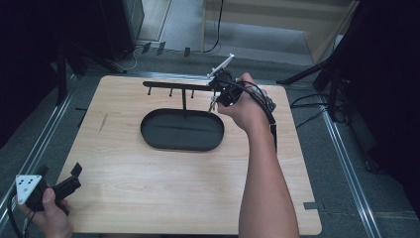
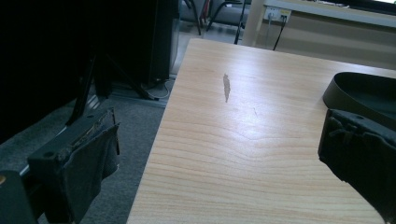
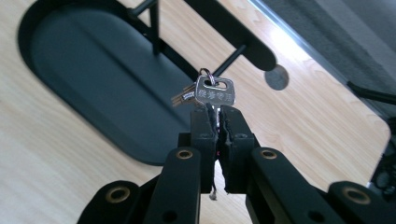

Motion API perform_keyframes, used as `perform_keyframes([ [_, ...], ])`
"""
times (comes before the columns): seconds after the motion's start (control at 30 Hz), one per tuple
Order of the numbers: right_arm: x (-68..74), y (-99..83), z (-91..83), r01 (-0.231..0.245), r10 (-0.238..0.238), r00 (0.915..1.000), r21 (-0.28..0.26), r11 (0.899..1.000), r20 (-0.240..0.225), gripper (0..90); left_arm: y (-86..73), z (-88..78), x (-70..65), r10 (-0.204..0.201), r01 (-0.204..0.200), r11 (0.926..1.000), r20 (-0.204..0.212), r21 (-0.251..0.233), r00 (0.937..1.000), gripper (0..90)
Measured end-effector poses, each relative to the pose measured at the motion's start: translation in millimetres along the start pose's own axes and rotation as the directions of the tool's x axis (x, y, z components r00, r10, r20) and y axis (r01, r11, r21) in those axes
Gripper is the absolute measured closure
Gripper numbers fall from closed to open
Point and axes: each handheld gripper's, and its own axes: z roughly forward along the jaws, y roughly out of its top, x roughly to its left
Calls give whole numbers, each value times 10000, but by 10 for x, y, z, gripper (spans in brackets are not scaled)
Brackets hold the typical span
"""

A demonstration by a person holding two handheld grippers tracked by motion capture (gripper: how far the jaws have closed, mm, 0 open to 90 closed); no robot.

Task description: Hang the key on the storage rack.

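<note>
Two black jaws of the right gripper (image 3: 215,122) are rising from the bottom of the right gripper view, clenched on a silver key (image 3: 214,91). Its flat head, stamped with small characters, is standing just above the jaw tips, and a small ring through its hole is carrying at least one more key, partly hidden behind it.

Behind the key, a black oval tray (image 3: 93,70) is lying on the pale wooden desk (image 3: 46,158). A thin post is rising from the tray's far edge and carrying a horizontal black bar (image 3: 233,37) with short pegs hanging under it. The key is hanging close to that bar, near its right end; whether it is touching a peg cannot be told.

From the high view, the right hand (image 1: 245,106) is reaching across the desk (image 1: 148,188) and holding its gripper (image 1: 214,101) at the right end of the bar (image 1: 178,86), above the tray's (image 1: 182,130) far right rim.

At the near left corner of the desk, the left hand (image 1: 47,215) is holding the left gripper (image 1: 75,174) low, well apart from the tray. In the left gripper view its padded jaws are standing wide apart, released, with bare desk (image 2: 243,140) between them and the tray's rim (image 2: 341,88) showing at the right.
</note>
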Motion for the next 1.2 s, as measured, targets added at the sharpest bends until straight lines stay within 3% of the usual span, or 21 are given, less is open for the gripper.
perform_keyframes([
  [0.2,-3,3,24,-82,85,9999,-211,9997,112,857,0,-1,-4,44,-44,10000,-22,14,10000,0],
  [0.37,-39,-22,88,-617,648,9965,-594,9963,522,845,-1,-1,-3,20,-20,10000,-1,-5,10000,0],
  [0.4,-73,-38,102,-968,1013,9929,-711,9928,630,723,0,-1,-2,18,-18,10000,0,-4,10000,0],
  [0.6,-117,-104,102,-988,1026,9925,-578,9934,658,703,1,4,-1,-3,3,10000,-10,11,10000,0],
  [0.8,-217,-328,173,-1464,1479,9879,-323,9887,477,687,3,11,-1,-26,26,10000,-11,2,10000,0],
  [0.97,-284,-492,232,-1551,1553,9871,-98,9879,383,676,3,14,-5,-13,13,10000,-24,-10,10000,0],
  [1.13,-379,-700,294,-1930,1923,9810,316,9807,246,667,3,14,-7,21,-21,10000,-12,-4,10000,0],
  [1.2,-442,-835,330,-2259,2255,9742,494,9729,124,664,3,14,-8,41,-41,10000,-12,-6,10000,0],
])
